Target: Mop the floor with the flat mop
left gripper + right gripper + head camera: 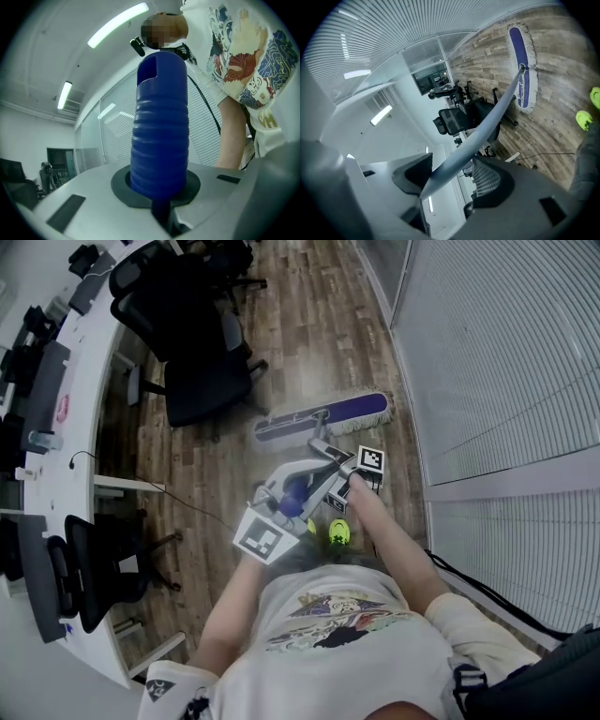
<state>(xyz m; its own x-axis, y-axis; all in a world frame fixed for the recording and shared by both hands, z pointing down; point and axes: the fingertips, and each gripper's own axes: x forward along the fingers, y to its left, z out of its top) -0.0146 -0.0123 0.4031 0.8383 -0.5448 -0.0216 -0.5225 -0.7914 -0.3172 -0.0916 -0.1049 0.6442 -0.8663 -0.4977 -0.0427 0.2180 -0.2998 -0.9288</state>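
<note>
Wood-plank floor [309, 324] runs ahead, with slatted blinds [506, 352] down the right side and a curved white desk [84, 427] on the left, black office chairs [202, 362] parked beside it.

And down on the planks lies the flat mop head [323, 415], purple on top with a pale fringe. Its long axis lies crosswise to the person: one end points toward the blinds, the other toward the base of the nearest chair. It sits flat on the floor, just beyond the person's green shoes [338, 532].

From the middle of that head the grey handle [487, 126] climbs on a slant back toward the person, its top end finishing in a blue ribbed grip [159, 126].

Left gripper [159, 187] has that blue grip. Its jaws are clenched around the base of the grip, which stands straight up out of them in the left gripper view.

Right gripper [440, 176] sits lower on the shaft, its jaws clamped on the grey handle from both sides. The right gripper view looks straight down the pole to the mop head on the wood.

In the head view both grippers sit close together in front of the person's chest, left above right along the slanted handle.
</note>
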